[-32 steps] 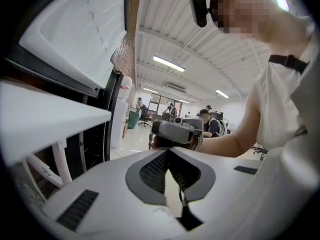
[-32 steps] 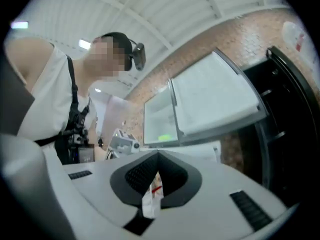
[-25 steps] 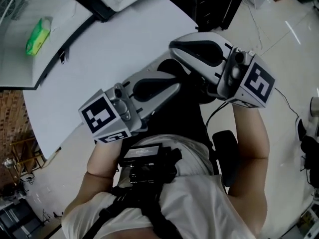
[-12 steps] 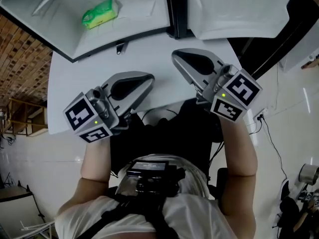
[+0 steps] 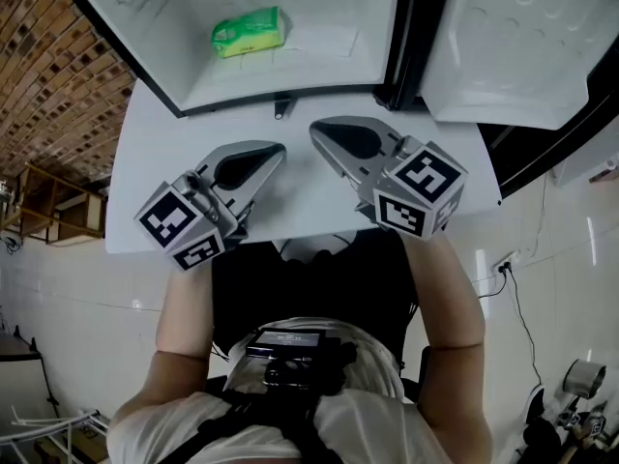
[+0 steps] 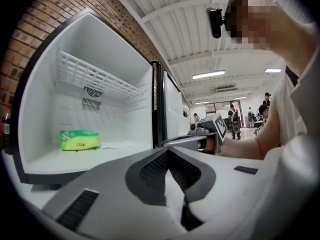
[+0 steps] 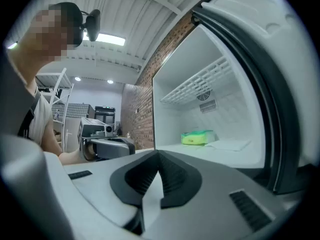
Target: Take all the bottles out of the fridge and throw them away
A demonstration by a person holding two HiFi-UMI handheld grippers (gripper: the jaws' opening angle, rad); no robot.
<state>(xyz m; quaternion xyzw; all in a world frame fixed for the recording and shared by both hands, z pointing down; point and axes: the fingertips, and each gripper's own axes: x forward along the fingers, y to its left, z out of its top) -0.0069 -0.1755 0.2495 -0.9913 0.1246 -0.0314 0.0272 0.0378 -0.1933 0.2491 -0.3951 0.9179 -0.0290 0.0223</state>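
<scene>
The top compartment of the fridge (image 5: pixel 329 61) is seen open, its dark gasket rim (image 5: pixel 290 100) running just ahead of both gripper tips. The door (image 5: pixel 522 46) is swung wide to the right, hinged at the dark post beside the right gripper. A wire shelf (image 6: pixel 95 76) is fixed high inside, so most of the height beneath it is left free. On the compartment floor a green pack (image 5: pixel 250 33) is set toward the back left, with bare white floor around it. A brick wall (image 5: pixel 68 46) closes the space to the left of the fridge.

The left gripper (image 5: pixel 277 148) and the right gripper (image 5: pixel 313 130) are held level and side by side outside the opening, over the white panel (image 5: pixel 174 133) below it, tips pointed at the compartment. Each pair of jaws is pressed together with nothing between them.

A dark bottle-shaped thing (image 6: pixel 6 129) is glimpsed at the far left edge of the left gripper view, outside the fridge's left wall and well apart from both grippers. Too little of it is shown to be sure that it is a bottle.
</scene>
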